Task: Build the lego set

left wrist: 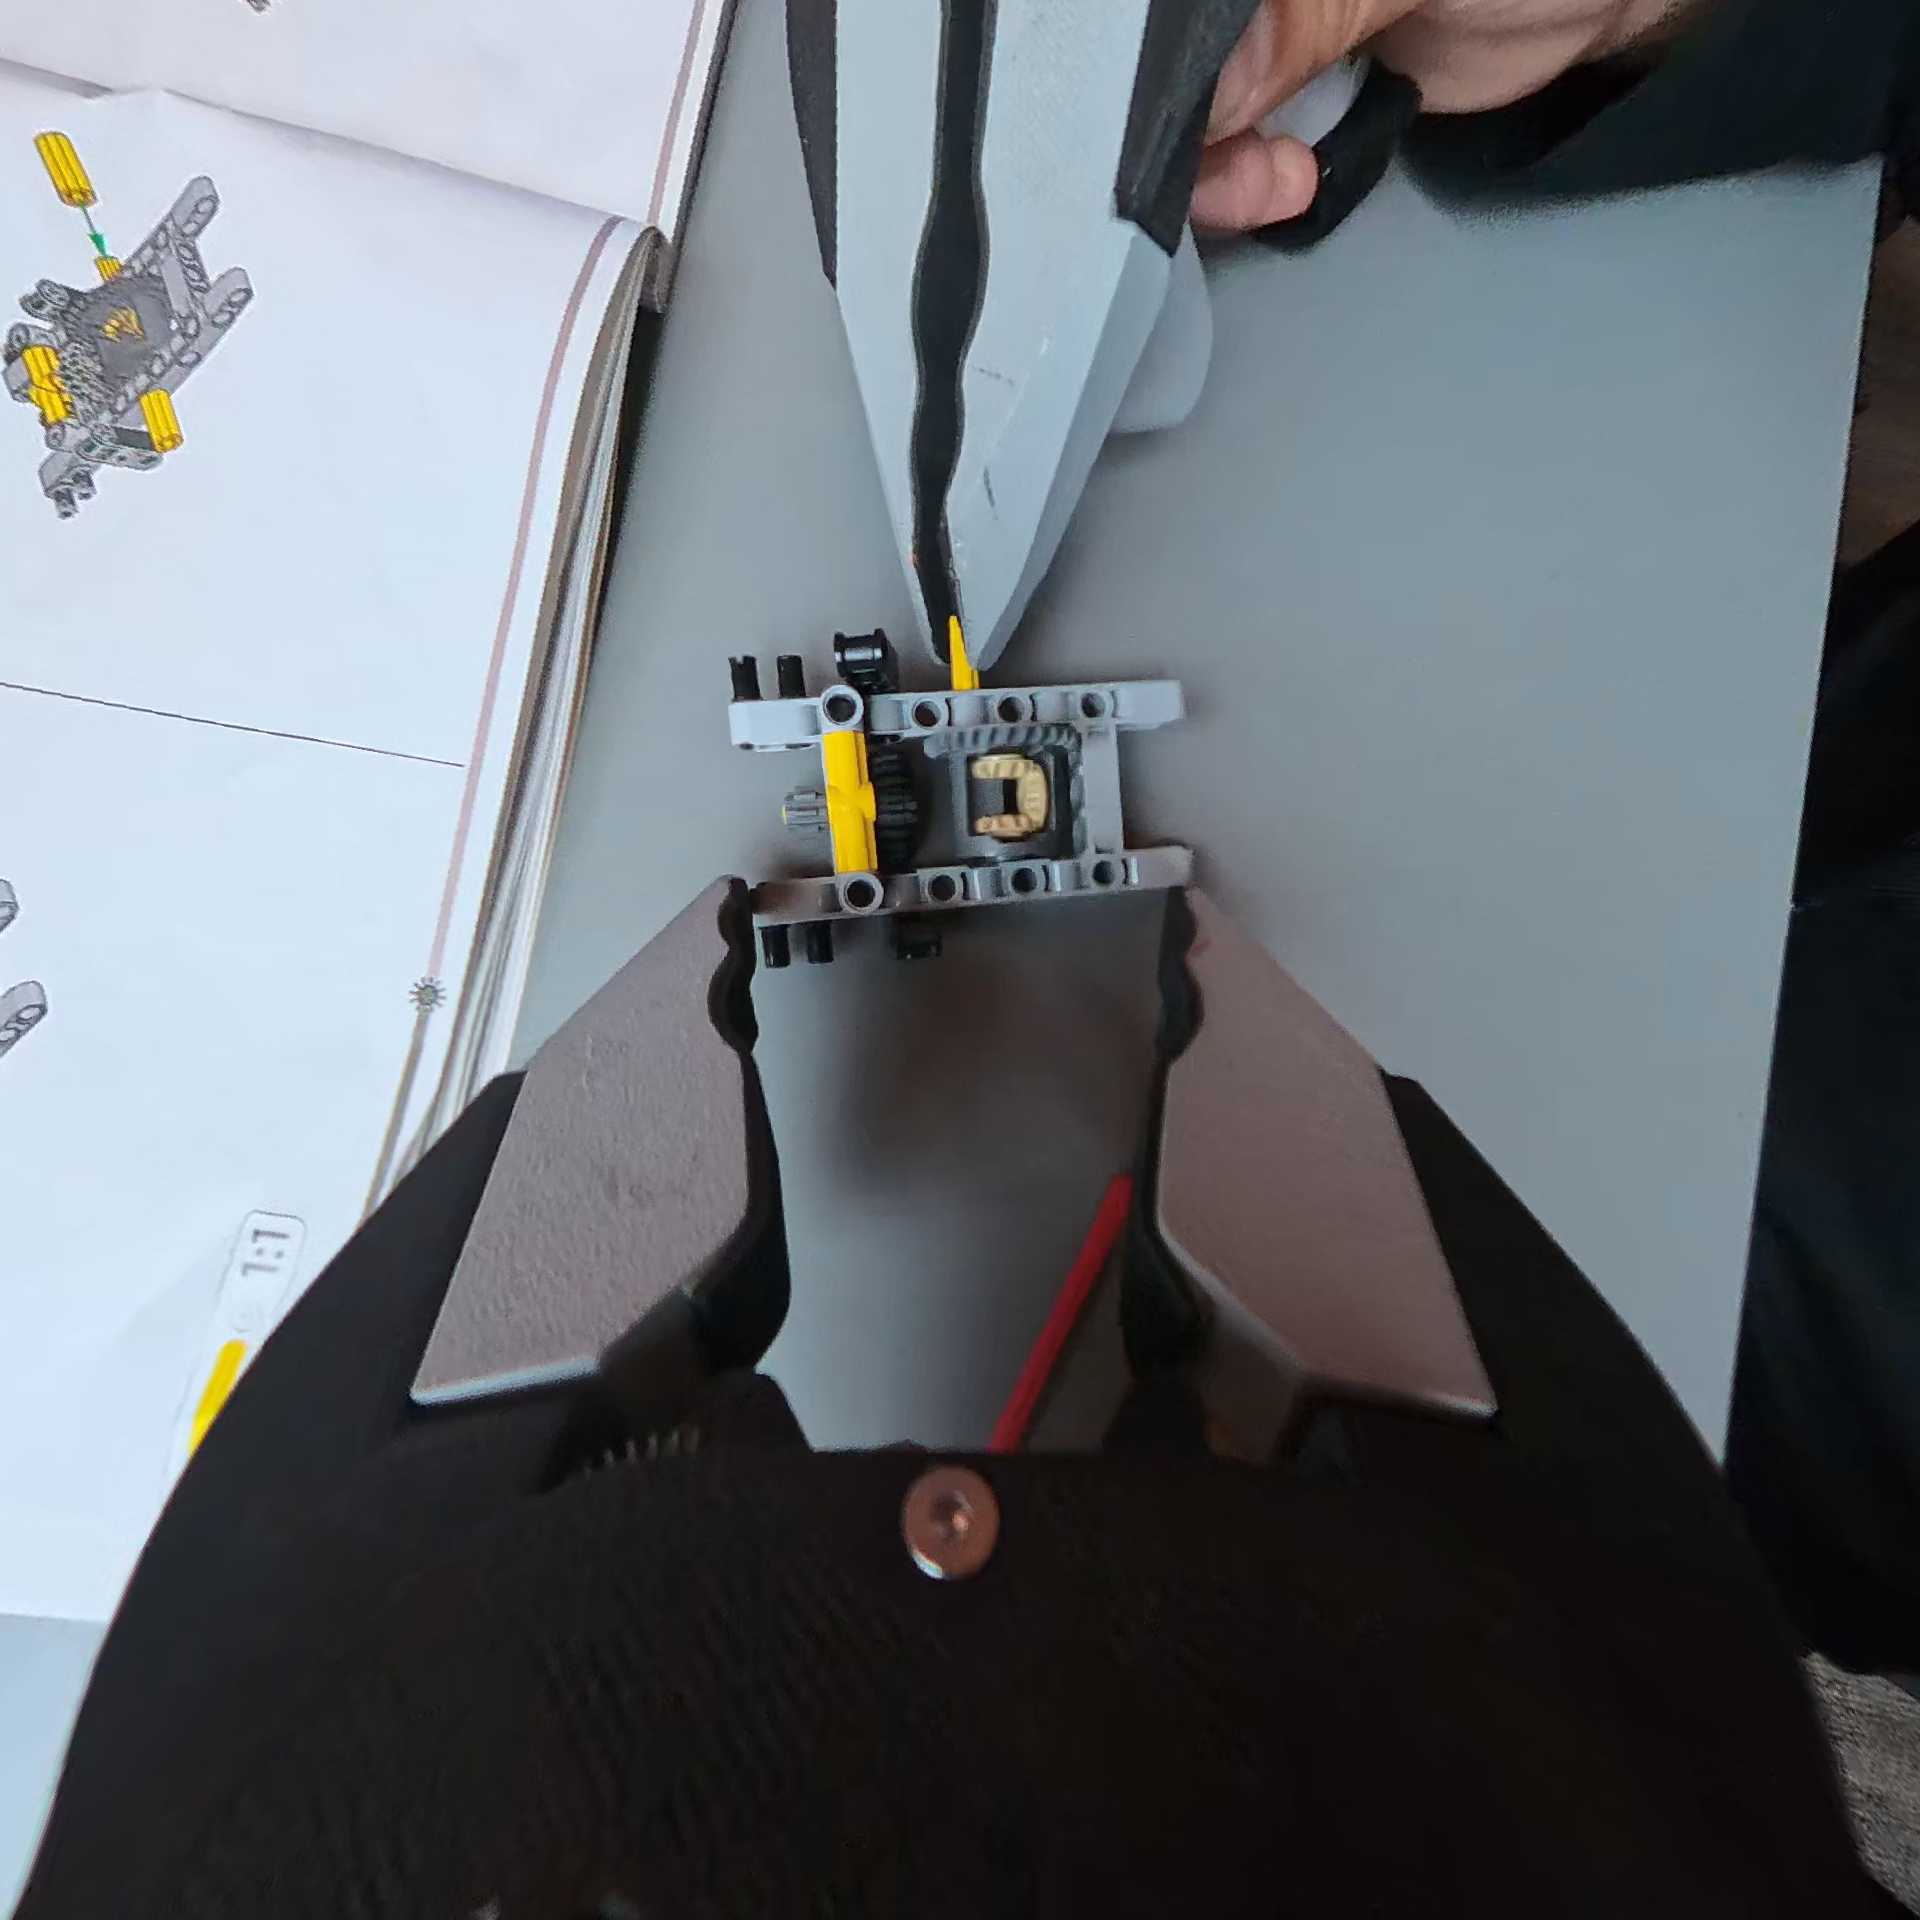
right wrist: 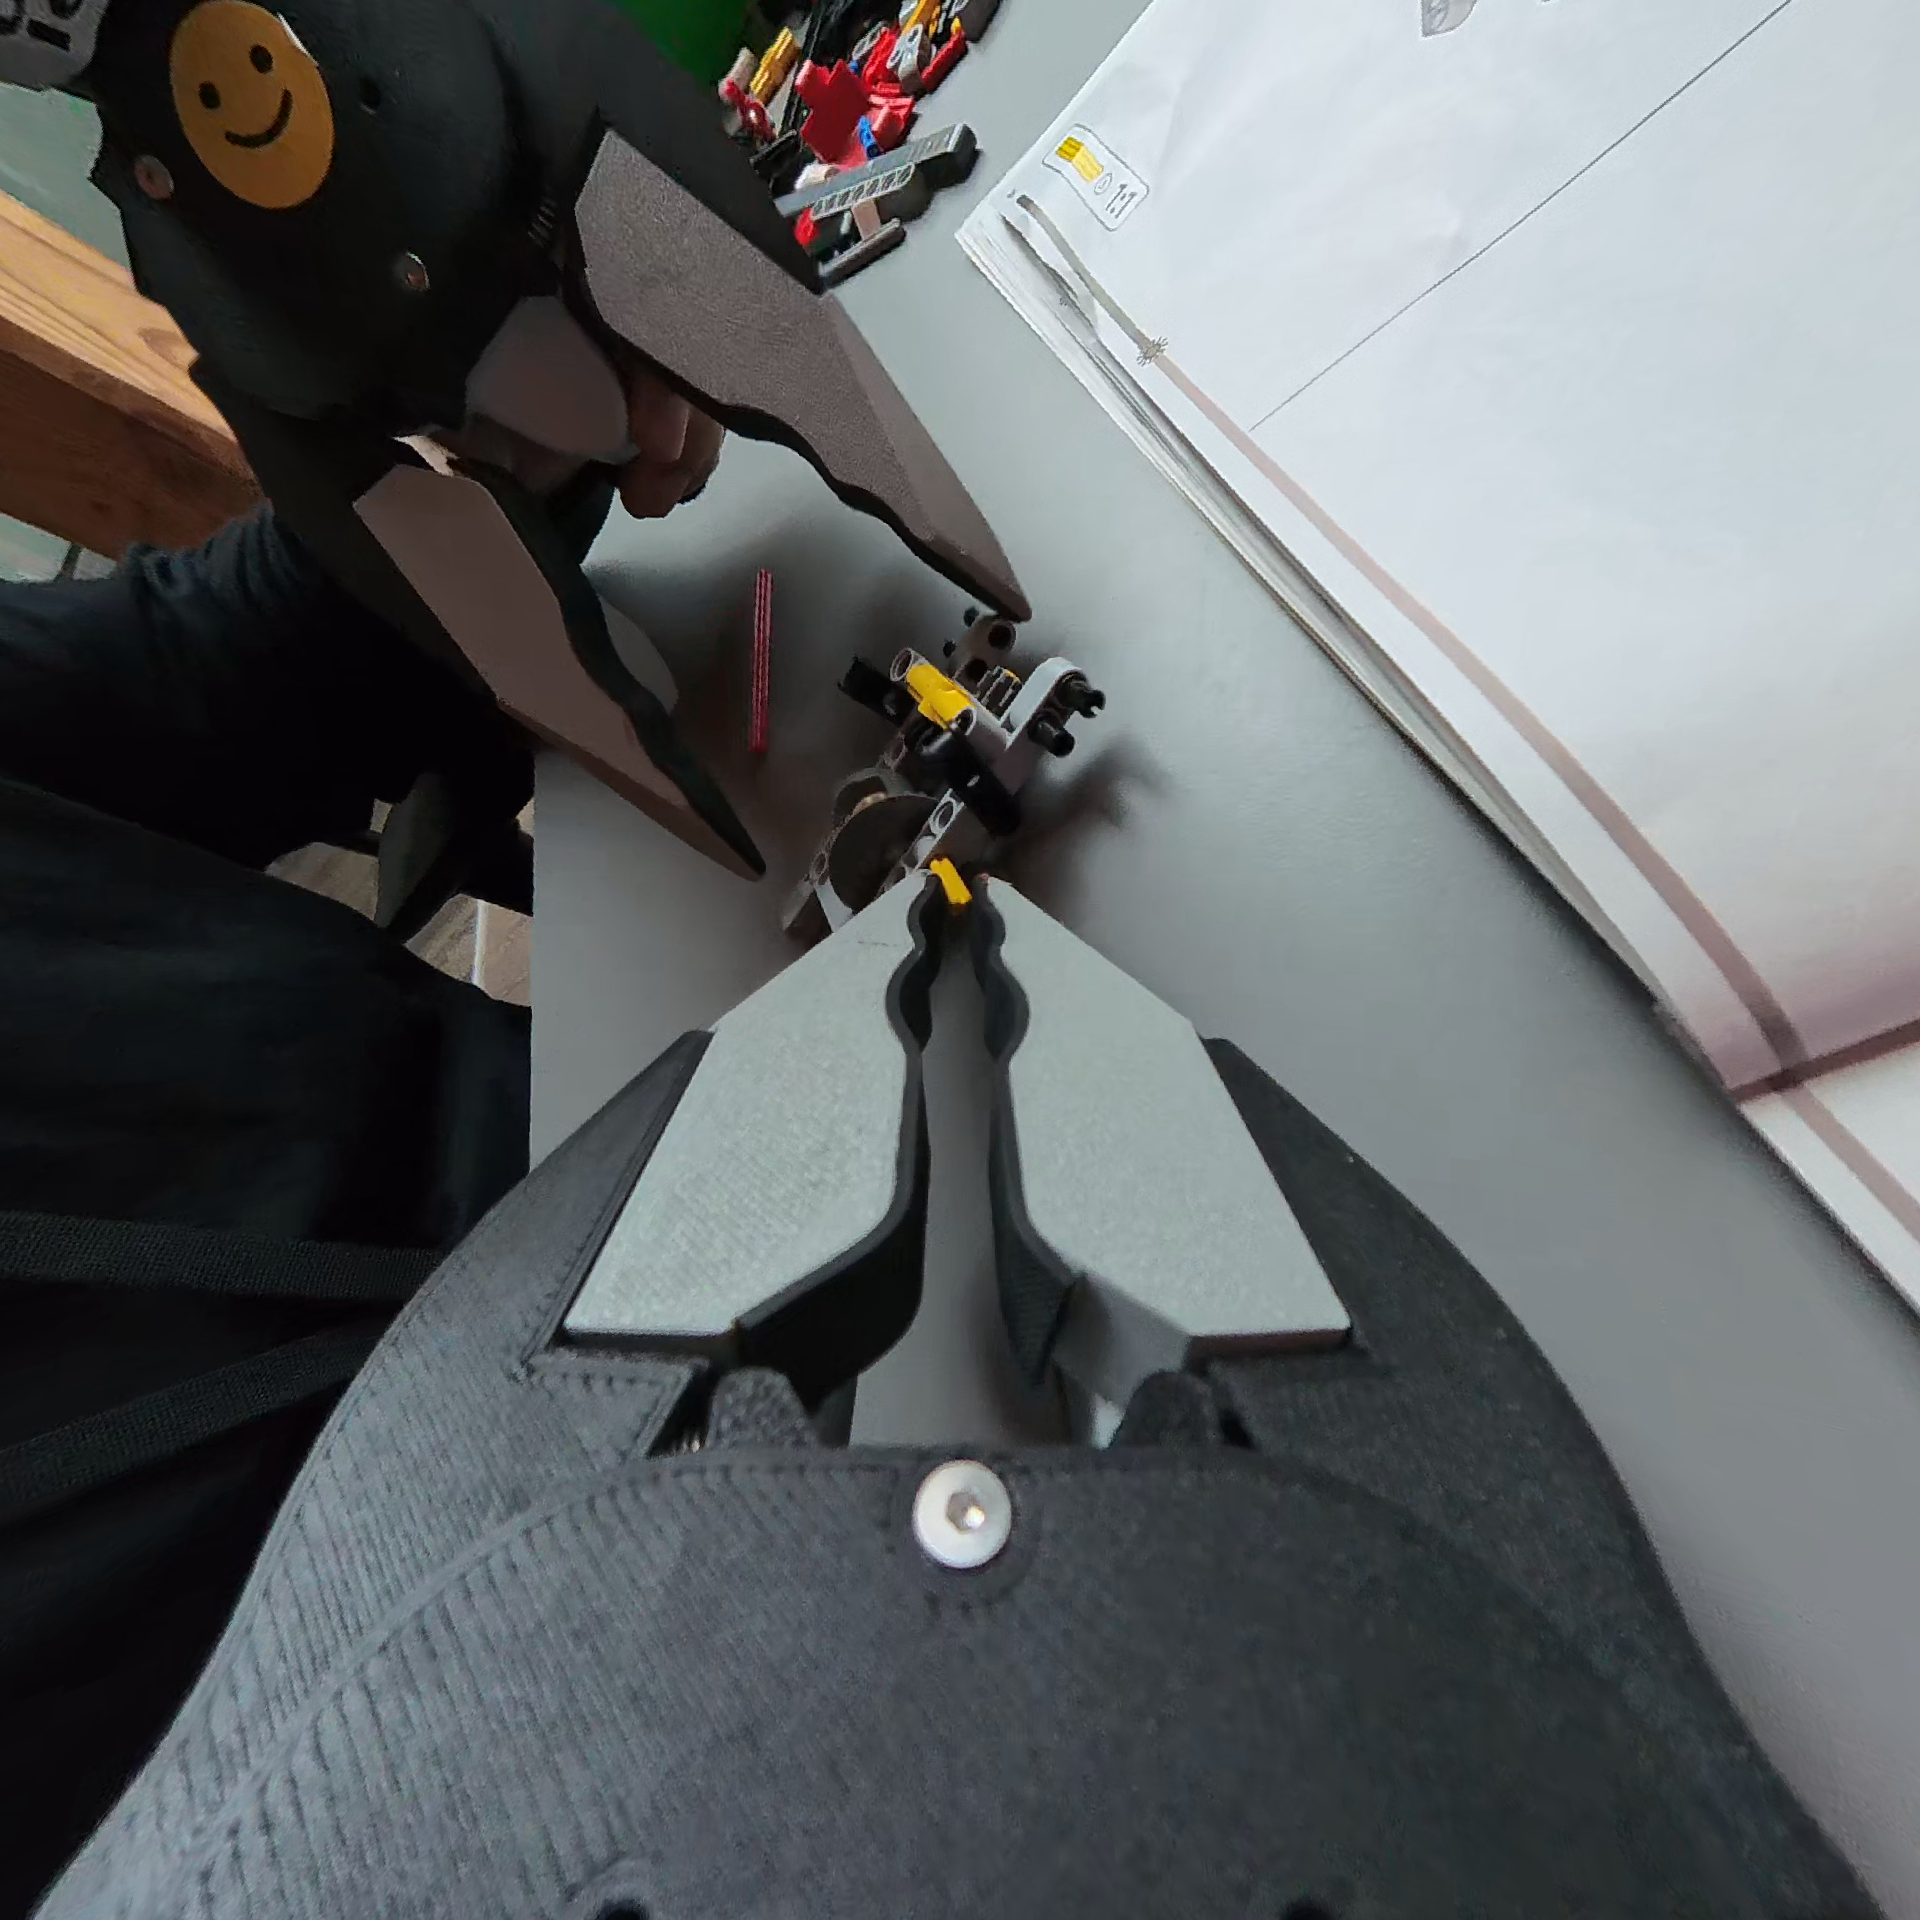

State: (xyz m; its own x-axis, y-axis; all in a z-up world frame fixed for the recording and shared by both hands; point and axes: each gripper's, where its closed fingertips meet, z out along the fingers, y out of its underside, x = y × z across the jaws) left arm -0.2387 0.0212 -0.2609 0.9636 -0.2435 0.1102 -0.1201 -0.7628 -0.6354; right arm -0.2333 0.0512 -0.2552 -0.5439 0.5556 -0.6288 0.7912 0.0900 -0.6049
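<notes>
Right tool (right wrist: 951,902) pinching yellow pin (right wrist: 950,880); loose bricks (right wrist: 862,104) beyond.

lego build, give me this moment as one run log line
right gripper: shut on yellow axle, at grey lego assembly | left gripper: open, against assembly's near beam | red axle: loose on table
</notes>
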